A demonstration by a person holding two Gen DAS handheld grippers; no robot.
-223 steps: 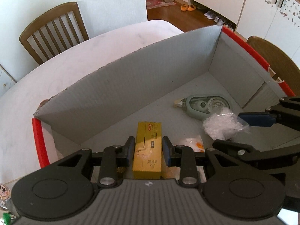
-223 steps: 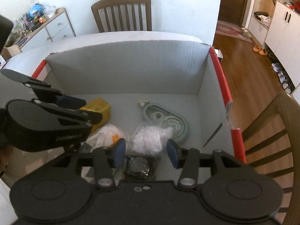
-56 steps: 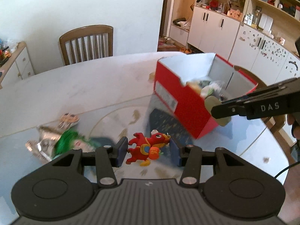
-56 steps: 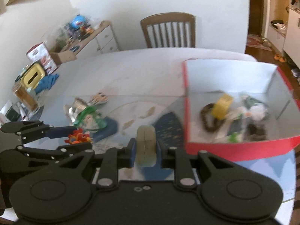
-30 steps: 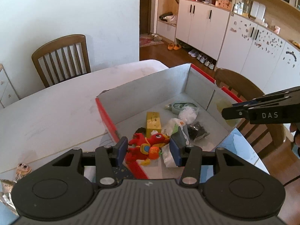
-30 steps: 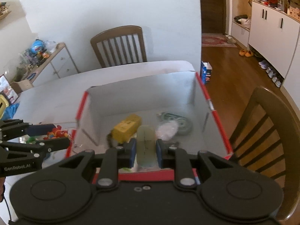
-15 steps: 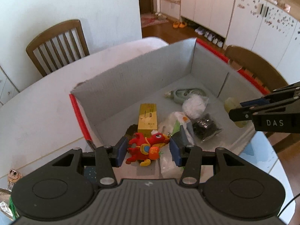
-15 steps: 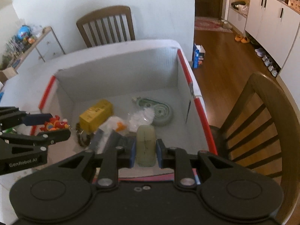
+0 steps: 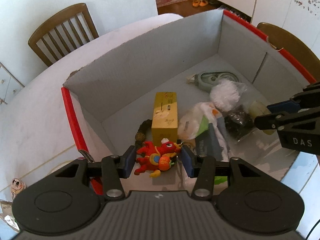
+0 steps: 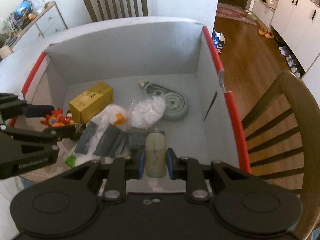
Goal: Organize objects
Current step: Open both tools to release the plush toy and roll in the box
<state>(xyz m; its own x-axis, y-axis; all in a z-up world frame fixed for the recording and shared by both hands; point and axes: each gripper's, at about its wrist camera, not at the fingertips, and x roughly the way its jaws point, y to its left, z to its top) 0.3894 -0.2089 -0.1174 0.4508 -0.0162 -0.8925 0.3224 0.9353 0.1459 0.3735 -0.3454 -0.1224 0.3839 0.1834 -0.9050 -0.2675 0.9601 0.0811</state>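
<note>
My left gripper is shut on a red dragon toy and holds it over the near left part of the red box. The toy also shows in the right wrist view. My right gripper is shut on a pale green oval object over the box's near right part; it shows in the left wrist view too. Inside the box lie a yellow carton, a green tape dispenser, a clear bag of white stuff, a black bundle and a white packet.
The box stands on a white round table. Wooden chairs stand at the far side and at the right. Small packets lie on the table at the lower left. A cabinet stands by the wall.
Both grippers have moved closer over the box and lower, each holding its object. The box fills more of both views.
</note>
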